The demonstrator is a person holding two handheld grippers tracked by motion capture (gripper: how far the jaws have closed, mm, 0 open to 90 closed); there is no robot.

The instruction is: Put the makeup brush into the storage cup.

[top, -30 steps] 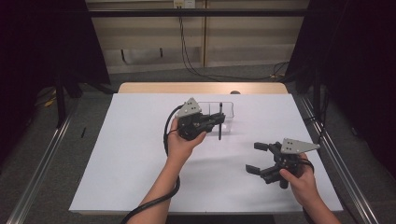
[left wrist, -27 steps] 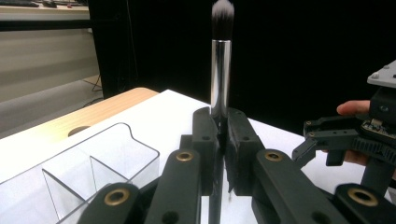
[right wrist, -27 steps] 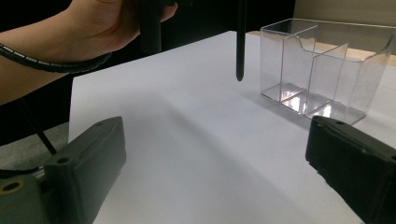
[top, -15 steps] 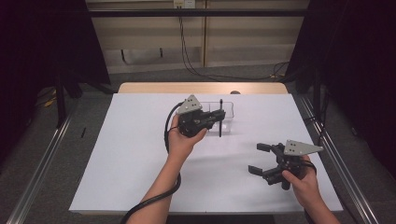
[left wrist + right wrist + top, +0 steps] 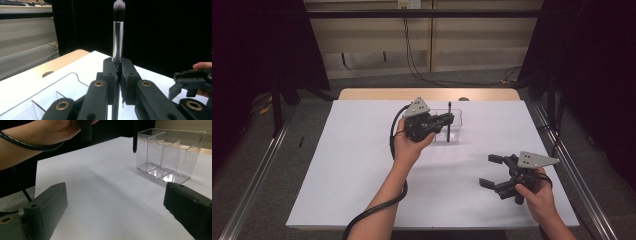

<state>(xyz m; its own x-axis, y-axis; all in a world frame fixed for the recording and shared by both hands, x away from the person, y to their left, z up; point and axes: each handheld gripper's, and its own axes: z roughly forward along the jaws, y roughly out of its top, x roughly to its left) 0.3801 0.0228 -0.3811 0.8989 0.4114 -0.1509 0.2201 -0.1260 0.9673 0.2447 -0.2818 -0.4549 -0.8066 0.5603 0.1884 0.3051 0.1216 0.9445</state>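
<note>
Plainly, on the white worktop (image 5: 362,170) the clear plastic compartment box (image 5: 455,131) sits near the far edge. The left claw (image 5: 447,121) pinches a slim black makeup brush (image 5: 117,35) upright, tip hanging just beside the box's near side. Well apart, the right claw (image 5: 491,171) gapes wide, holding nothing.

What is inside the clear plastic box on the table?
The clear box looks empty: its compartments show only bare walls and floor. The brush, held upright in the left gripper, hangs outside it. The gripper hides part of the box in the high view.
</note>
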